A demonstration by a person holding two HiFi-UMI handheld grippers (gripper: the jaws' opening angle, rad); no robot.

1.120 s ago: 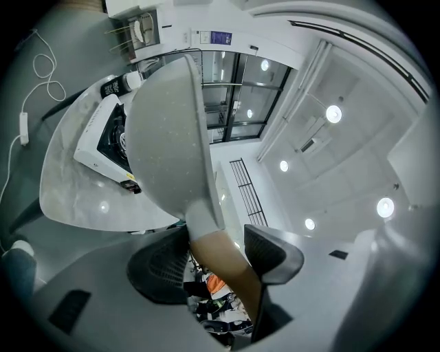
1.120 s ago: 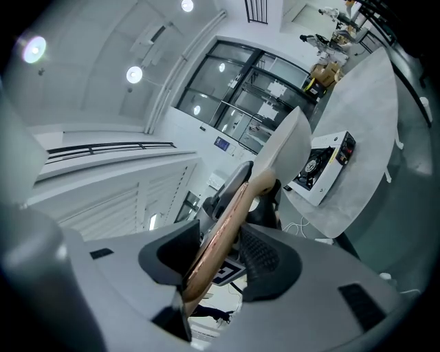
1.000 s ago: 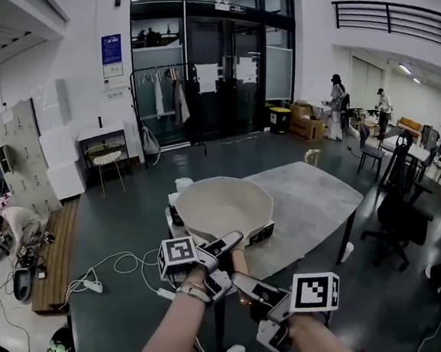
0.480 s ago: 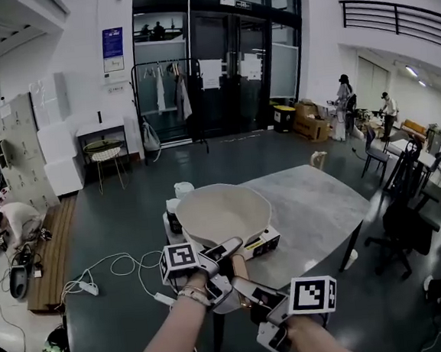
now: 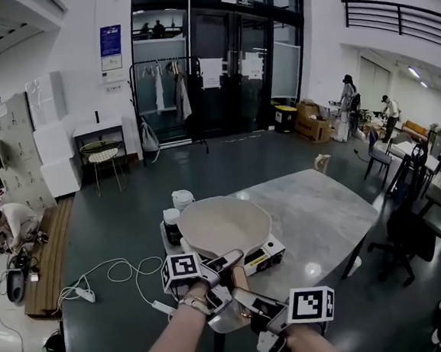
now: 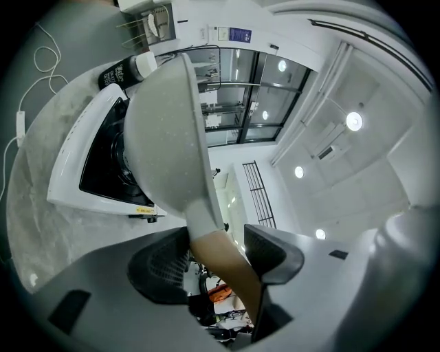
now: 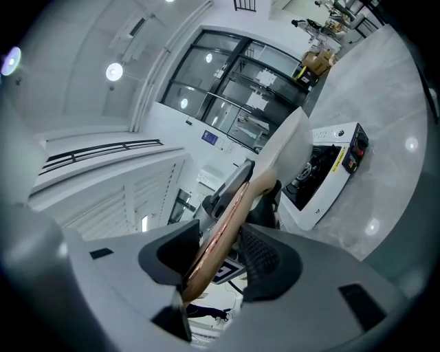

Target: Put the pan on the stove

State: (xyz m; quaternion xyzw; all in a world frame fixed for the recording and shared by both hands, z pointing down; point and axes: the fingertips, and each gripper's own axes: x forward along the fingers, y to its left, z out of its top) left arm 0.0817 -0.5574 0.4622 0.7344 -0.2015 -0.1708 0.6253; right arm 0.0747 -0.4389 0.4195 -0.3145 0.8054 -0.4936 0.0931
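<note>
A cream, deep pan hangs over the white portable stove on the marble table. Its brown wooden handle points toward me. My left gripper is shut on the handle close to the bowl, and in the left gripper view the handle runs between the dark pads. My right gripper is shut on the handle further back. The pan tilts above the stove's black burner; whether it touches is hidden.
A dark bottle with a white cap and a white cup stand on the table left of the stove. The table's near edge is right under my hands. White cables lie on the grey floor to the left; chairs and people are far right.
Both grippers keep the same hold on the handle. The pan and stove sit a little lower in the head view, and the bottle beside the stove now shows.
</note>
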